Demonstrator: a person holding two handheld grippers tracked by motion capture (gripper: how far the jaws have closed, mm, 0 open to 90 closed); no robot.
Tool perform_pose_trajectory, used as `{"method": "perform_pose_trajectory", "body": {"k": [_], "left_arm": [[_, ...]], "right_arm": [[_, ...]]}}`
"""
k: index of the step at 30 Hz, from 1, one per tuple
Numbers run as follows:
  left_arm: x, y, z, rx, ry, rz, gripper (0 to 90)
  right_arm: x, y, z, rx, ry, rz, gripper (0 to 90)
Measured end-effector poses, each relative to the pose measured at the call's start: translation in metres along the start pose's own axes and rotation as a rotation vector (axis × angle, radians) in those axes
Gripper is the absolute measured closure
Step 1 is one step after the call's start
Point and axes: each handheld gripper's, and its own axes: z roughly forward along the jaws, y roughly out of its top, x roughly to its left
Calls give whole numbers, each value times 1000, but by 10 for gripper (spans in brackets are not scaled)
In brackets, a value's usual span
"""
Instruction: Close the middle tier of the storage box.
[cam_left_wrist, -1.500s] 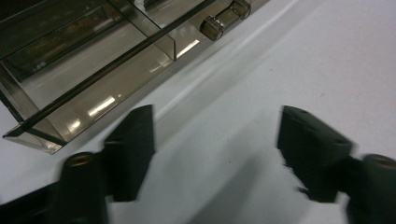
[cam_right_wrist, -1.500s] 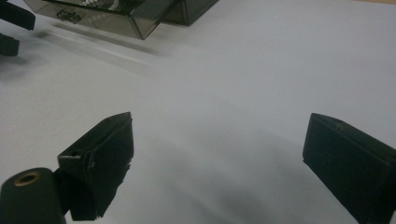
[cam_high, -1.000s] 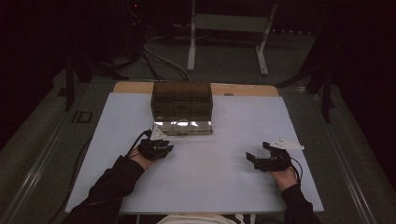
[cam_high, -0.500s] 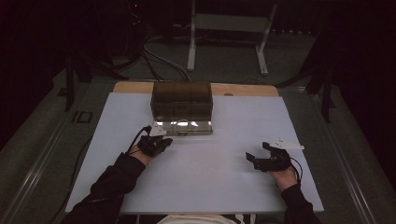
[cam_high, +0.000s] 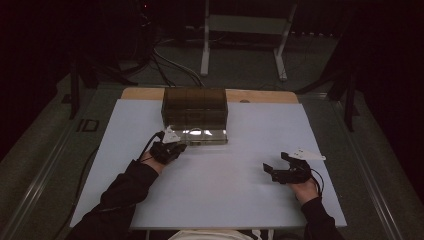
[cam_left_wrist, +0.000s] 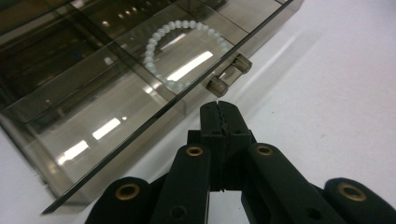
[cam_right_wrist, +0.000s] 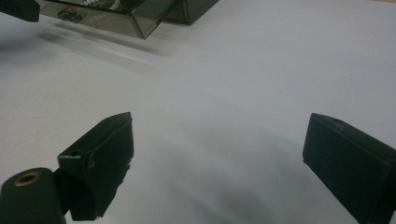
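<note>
Jaws beside smoky drawer (cam_left_wrist: 140, 107) (beads inside)

The box (cam_high: 195, 114) is smoky brown, see-through plastic, its pulled-out drawer (cam_left_wrist: 116, 116) the same tint. Inside lies a bracelet (cam_left_wrist: 184, 53) of pale, milky white beads. The counter (cam_high: 215, 190) is plain white with a tan wooden far edge. Both grippers, left (cam_left_wrist: 219, 112) and right (cam_right_wrist: 217, 163), are matte black with brass-coloured rivets.
</note>
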Motion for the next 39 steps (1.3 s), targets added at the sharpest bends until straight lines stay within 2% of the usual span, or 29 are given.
{"method": "perform_pose_trajectory", "body": {"k": [17,27,39], "left_arm": [[-1,1,17,6,0,-3,900],[3,2,20,11,11,-15,900],[3,3,22,17,17,-8,900]], "right_arm": [[-1,0,-1,-3,1,3,83],[-1,0,-1,-2,3,5,84],[-1,0,-1,-1,1,3,84]]}}
